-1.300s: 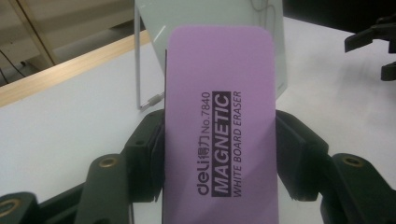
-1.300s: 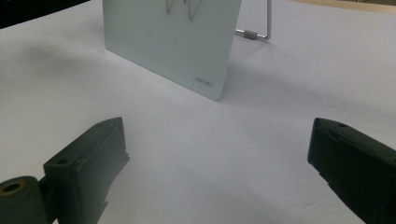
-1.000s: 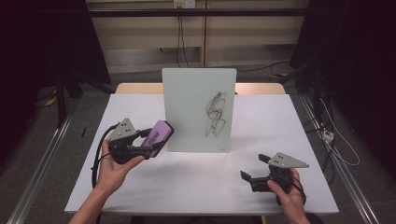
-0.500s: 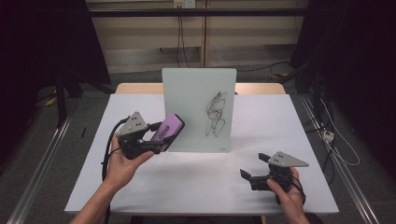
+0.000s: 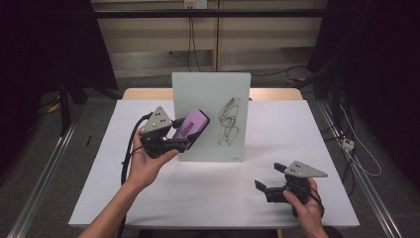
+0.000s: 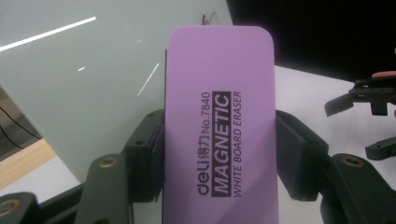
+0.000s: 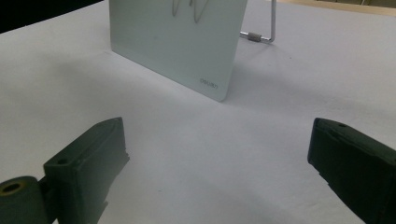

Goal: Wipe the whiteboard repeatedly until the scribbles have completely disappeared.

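While the left hand (image 5: 148, 161) is raised off the counter (image 5: 198, 198) with wrist bent upward, its left claw (image 5: 185, 134) clamps a purple eraser (image 5: 190, 126), tilted against the upright whiteboard (image 5: 210, 99) beside the black scribble (image 5: 229, 116). The right claw (image 5: 270, 181) rests low on the counter, jaws wide apart and empty.

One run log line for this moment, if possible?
left tongs: shut on purple eraser | right tongs: open, empty | whiteboard: upright, scribble present
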Action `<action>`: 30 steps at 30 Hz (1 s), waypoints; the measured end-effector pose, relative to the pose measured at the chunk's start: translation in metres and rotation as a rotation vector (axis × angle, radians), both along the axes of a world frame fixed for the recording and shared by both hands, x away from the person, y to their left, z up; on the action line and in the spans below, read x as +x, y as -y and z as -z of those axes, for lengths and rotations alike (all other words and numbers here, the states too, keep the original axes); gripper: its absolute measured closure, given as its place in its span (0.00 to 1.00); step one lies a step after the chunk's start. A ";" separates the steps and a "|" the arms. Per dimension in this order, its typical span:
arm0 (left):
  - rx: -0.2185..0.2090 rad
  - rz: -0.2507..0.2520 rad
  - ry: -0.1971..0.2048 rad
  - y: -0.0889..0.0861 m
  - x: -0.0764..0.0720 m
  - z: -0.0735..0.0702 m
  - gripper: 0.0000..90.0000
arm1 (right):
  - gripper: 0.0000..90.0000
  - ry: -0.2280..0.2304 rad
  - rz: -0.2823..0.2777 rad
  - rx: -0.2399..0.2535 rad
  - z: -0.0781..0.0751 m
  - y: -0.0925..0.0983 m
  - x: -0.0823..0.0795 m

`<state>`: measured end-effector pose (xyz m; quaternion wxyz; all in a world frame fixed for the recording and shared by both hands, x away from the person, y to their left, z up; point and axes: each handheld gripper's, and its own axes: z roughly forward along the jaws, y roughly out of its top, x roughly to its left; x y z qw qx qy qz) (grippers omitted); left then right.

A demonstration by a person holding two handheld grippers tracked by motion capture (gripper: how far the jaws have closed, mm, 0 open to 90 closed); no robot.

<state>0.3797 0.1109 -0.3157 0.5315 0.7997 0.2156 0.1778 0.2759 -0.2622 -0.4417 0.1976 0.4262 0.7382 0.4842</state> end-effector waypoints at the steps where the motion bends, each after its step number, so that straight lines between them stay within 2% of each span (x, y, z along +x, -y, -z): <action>1: 0.002 0.002 0.003 0.002 0.000 -0.001 0.46 | 0.05 0.001 -0.001 -0.002 0.000 0.000 0.000; 5: -0.006 0.001 0.000 0.010 0.002 -0.001 0.46 | 0.05 0.002 -0.004 0.001 0.000 0.001 0.000; 8: -0.006 0.002 0.011 0.016 0.004 -0.002 0.46 | 0.05 -0.001 -0.005 0.001 0.000 0.001 0.000; 11: 0.000 -0.019 0.013 0.021 0.006 -0.003 0.46 | 0.05 0.002 -0.005 0.000 0.000 0.001 0.000; 15: 0.003 -0.014 0.024 0.026 0.007 -0.004 0.46 | 0.05 -0.001 -0.001 0.005 0.000 0.001 0.001; 16: -0.014 -0.014 0.028 0.028 0.007 -0.005 0.46 | 0.05 0.000 -0.001 0.006 0.000 0.001 0.001; 20: -0.028 -0.009 0.030 0.033 0.009 -0.007 0.46 | 0.05 0.007 -0.011 0.005 0.000 0.000 -0.001; 23: -0.010 -0.012 0.045 0.038 0.009 -0.007 0.46 | 0.05 0.007 -0.016 0.004 -0.001 0.000 -0.002; 30: -0.003 -0.029 0.054 0.045 0.018 -0.007 0.46 | 0.05 0.009 -0.020 0.004 -0.001 0.000 -0.002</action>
